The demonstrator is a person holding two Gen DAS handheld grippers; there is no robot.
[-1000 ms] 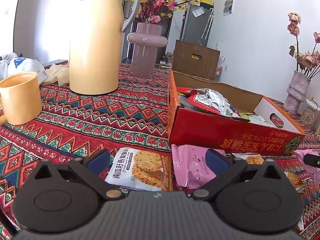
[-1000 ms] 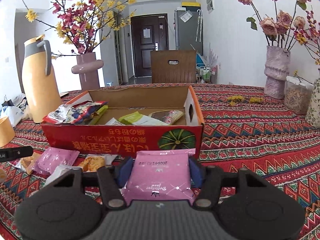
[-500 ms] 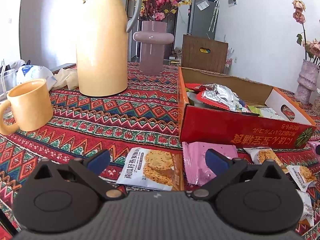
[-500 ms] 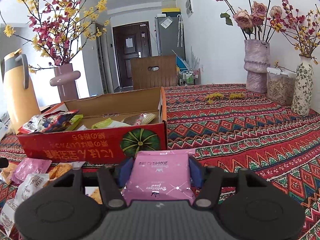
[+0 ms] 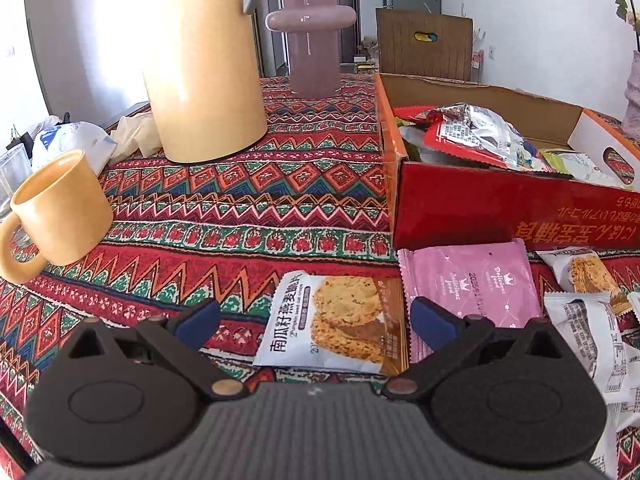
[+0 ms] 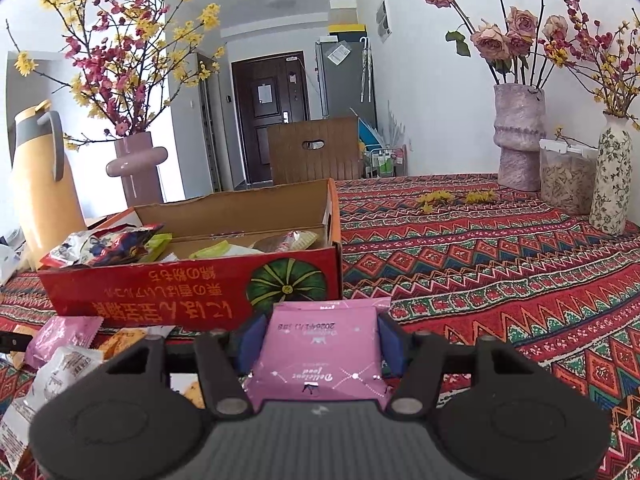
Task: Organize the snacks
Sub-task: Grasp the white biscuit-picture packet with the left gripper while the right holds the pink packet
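My right gripper is shut on a pink snack packet and holds it in front of the red cardboard box, which has several snacks inside. My left gripper is open and low over an oat cookie packet lying on the patterned cloth. A second pink packet lies just right of it, in front of the box. More cookie packets lie further right and also show in the right wrist view.
An orange mug and a tall yellow thermos stand to the left, with a pink vase behind. Flower vases and a jar stand at the far right. A wooden chair is behind the table.
My left gripper has moved forward and down towards the oat cookie packet. My right gripper, still holding the pink packet, has shifted right so the box sits more to the left.
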